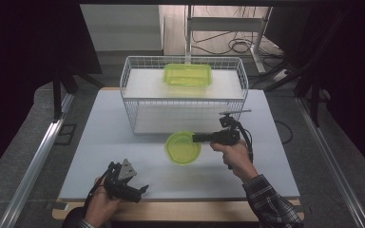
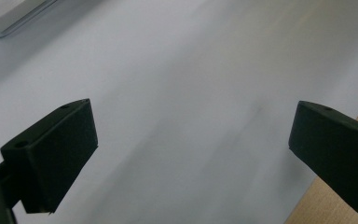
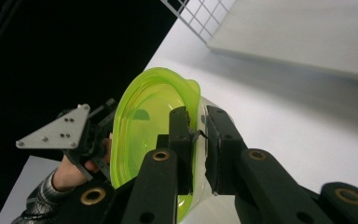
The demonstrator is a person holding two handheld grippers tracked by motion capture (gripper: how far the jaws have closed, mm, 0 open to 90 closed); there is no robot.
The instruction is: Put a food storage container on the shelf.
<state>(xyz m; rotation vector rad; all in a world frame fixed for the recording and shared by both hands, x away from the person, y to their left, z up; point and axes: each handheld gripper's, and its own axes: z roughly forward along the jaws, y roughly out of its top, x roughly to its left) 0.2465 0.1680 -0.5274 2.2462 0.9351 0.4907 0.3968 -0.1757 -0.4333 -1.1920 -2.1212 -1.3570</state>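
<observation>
Green round bowl [image 1: 183,147] sits just in front of the wire basket [image 1: 132,100], near its open front, over the white table [image 1: 100,142]. Right gripper [image 1: 196,138] comes at it from the right, lying level, jaws clamped on the bowl's right rim; the right gripper view shows the rim [image 3: 186,100] pinched between the pads. Basket lies straight beyond the bowl, a green rectangular container [image 1: 188,75] on its upper shelf. Left gripper [image 1: 141,190] rests well nearer the table's front edge, jaws apart and holding nothing.
</observation>
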